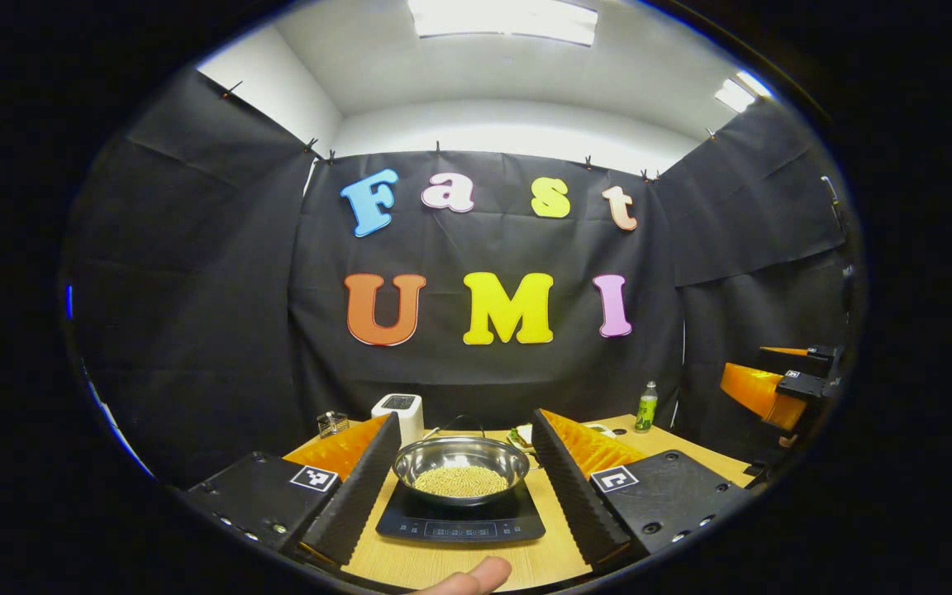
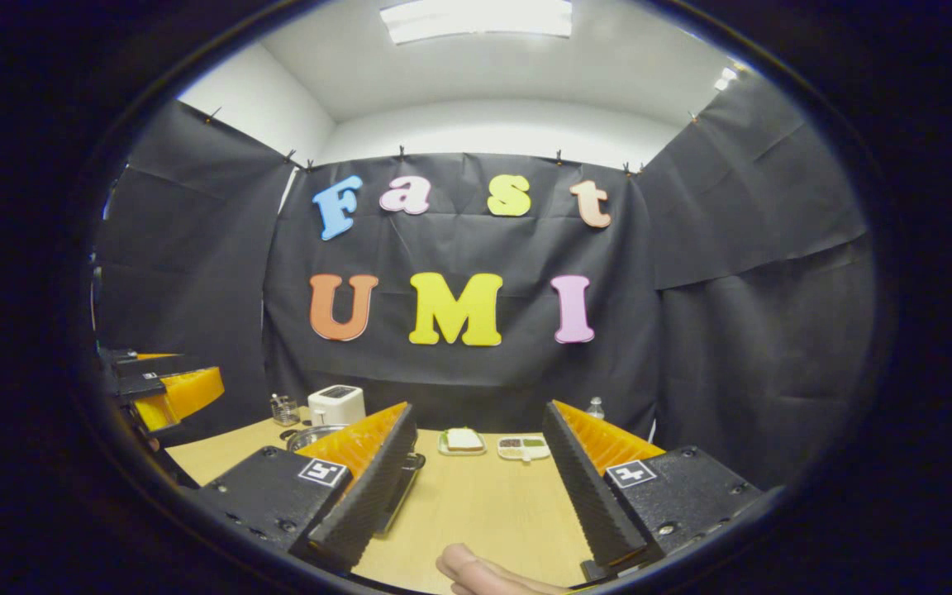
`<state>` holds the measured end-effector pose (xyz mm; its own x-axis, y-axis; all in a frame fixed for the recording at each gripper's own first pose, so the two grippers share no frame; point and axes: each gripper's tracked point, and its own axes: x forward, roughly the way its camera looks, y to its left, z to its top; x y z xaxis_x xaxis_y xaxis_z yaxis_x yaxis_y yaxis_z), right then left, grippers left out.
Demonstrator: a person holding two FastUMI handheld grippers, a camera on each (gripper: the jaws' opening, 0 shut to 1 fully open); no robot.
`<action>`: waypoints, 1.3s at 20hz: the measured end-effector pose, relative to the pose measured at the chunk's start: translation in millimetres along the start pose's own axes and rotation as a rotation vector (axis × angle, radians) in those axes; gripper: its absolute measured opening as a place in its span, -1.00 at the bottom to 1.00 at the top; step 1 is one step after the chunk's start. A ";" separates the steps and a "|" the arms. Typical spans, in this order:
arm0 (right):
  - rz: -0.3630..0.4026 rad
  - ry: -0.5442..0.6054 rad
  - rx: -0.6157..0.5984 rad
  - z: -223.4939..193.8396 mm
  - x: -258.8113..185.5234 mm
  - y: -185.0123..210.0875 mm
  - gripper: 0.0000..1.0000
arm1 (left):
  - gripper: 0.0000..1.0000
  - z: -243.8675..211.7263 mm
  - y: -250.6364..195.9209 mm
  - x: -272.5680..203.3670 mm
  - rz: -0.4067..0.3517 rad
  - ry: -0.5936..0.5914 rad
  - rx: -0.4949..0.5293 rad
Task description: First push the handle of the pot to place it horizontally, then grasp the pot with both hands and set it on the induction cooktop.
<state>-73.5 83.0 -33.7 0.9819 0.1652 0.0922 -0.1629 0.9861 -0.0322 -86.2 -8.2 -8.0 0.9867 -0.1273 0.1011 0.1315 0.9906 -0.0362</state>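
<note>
Both claws spread, gripping nothing. Pot (image 1: 461, 468) sits on induction cooktop (image 1: 461, 519), dead ahead between left claw (image 1: 461, 487) fingers; right claw (image 2: 476, 487) offset, faces bare worktop (image 2: 484, 504). Handle apparently lowered behind rim.

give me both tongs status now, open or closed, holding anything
left tongs: open, holding nothing
right tongs: open, holding nothing
</note>
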 end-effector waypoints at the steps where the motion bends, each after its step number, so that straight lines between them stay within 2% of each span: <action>1: -0.010 0.000 0.000 -0.5 -1.2 -4.4 0.97 | 0.90 -2.6 0.0 -0.3 0.005 0.004 0.004; 5: -0.004 -0.009 -0.001 -0.4 -9.2 -6.4 0.97 | 0.90 -8.2 -6.7 3.2 -0.012 0.020 -0.032; 6: -0.004 -0.011 0.001 -0.5 -10.5 -8.5 0.97 | 0.70 -9.8 -6.8 3.3 -0.011 0.025 -0.037; 7: -0.004 -0.014 0.005 -1.5 -11.0 -11.0 0.97 | 0.90 -12.3 -7.3 5.4 -0.005 0.028 -0.043; 9: -0.007 -0.016 0.025 -4.8 -12.1 -15.2 0.97 | 0.90 -14.6 -5.0 4.6 0.008 0.033 -0.053; 10: -0.005 -0.012 0.032 -7.2 -11.9 -16.9 0.97 | 0.69 -14.8 -4.8 4.8 0.013 0.031 -0.058; 11: -0.007 -0.008 0.041 -10.0 -11.4 -19.5 0.97 | 0.90 -14.3 -6.0 4.1 0.011 0.026 -0.058; 17: -0.005 0.008 0.068 -18.7 -10.0 -26.1 0.97 | 0.90 -15.3 -20.3 1.8 -0.029 0.025 -0.039; 18: -0.004 -0.001 0.069 -17.0 -10.9 -27.1 0.97 | 0.70 -13.6 -24.0 0.8 -0.039 0.021 -0.046; 19: -0.002 -0.013 0.072 -15.1 -11.4 -27.4 0.97 | 0.69 -12.5 -25.6 1.6 -0.045 0.018 -0.045; 20: -0.004 -0.018 0.073 -13.7 -11.8 -28.4 0.97 | 0.90 -11.2 -25.9 0.7 -0.047 0.017 -0.040; 26: -0.001 -0.006 0.090 -16.6 -11.6 -29.1 0.97 | 0.90 -11.2 -29.5 -1.9 -0.057 0.012 -0.034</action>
<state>-78.6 52.1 -50.3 0.9815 0.1644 0.0986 -0.1705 0.9837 0.0572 -90.9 -37.7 -18.3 0.9785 -0.1846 0.0923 0.1909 0.9795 -0.0645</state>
